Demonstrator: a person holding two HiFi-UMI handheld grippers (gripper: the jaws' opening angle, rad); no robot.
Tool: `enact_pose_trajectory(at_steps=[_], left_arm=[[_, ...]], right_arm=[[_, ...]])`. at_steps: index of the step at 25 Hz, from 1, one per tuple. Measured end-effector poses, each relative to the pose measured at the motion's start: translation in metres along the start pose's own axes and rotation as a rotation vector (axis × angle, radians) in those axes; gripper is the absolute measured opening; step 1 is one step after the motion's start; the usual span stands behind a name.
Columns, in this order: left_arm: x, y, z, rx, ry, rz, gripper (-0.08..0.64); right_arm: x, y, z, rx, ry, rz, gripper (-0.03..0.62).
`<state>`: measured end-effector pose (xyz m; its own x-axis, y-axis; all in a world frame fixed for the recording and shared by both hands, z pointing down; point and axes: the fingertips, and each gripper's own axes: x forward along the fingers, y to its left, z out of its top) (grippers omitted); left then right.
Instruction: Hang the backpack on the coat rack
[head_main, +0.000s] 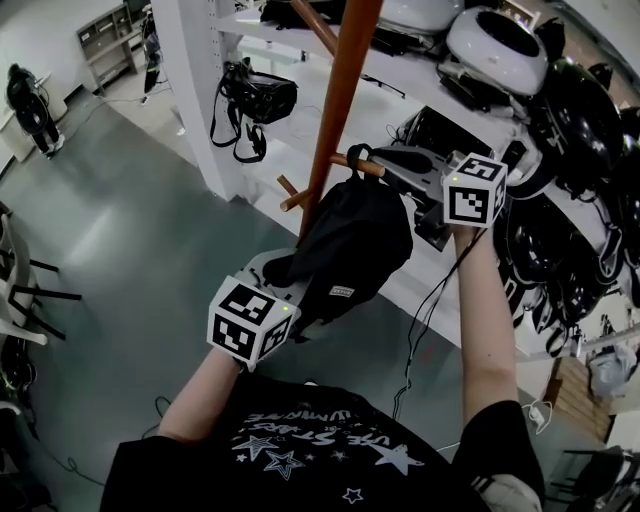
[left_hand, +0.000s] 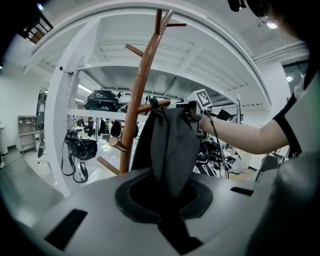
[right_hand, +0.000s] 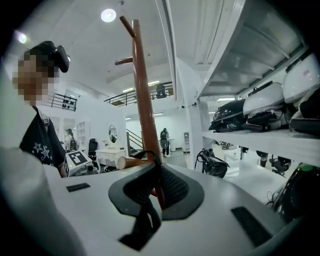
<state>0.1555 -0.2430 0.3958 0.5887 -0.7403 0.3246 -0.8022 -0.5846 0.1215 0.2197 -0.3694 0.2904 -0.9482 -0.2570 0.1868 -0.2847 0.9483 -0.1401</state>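
The black backpack (head_main: 355, 245) hangs against the brown coat rack (head_main: 340, 95), tilted between my two grippers. Its top loop (head_main: 358, 152) lies over a wooden peg (head_main: 368, 167). My right gripper (head_main: 388, 165) reaches in from the right at peg height, shut on that loop (right_hand: 145, 155) just by the peg (right_hand: 127, 162). My left gripper (head_main: 287, 270) is lower and shut on the backpack's bottom fabric (left_hand: 170, 145), lifting that end. In the left gripper view the coat rack (left_hand: 137, 100) stands behind the bag, with the right gripper (left_hand: 192, 107) beyond it.
White shelving (head_main: 200, 90) stands right behind the rack, with a black bag (head_main: 260, 95) hanging from it and white helmets (head_main: 495, 45) on its upper shelf. Lower pegs (head_main: 292, 195) stick out beside the backpack. Dark gear and cables (head_main: 560, 230) crowd the right. A person (head_main: 30, 105) stands far left.
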Motion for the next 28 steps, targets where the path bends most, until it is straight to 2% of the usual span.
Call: enact_pose_trajectory(at_steps=[6, 17, 23, 28], left_arm=[[0.008, 0.023, -0.015, 0.009, 0.047, 0.023, 0.051], [0.015, 0.054, -0.038, 0.009, 0.087, 0.043, 0.052], [0.02, 0.062, -0.052, 0.036, 0.103, 0.021, 0.055], [0.022, 0.069, -0.063, 0.072, 0.115, 0.005, 0.068]], right_arm=[[0.024, -0.013, -0.015, 0.031, 0.0, 0.012, 0.032], [0.048, -0.014, -0.021, 0.114, -0.129, 0.059, 0.035], [0.052, -0.005, -0.028, 0.11, -0.152, 0.023, 0.067], [0.059, 0.001, -0.035, 0.06, -0.119, -0.037, 0.078]])
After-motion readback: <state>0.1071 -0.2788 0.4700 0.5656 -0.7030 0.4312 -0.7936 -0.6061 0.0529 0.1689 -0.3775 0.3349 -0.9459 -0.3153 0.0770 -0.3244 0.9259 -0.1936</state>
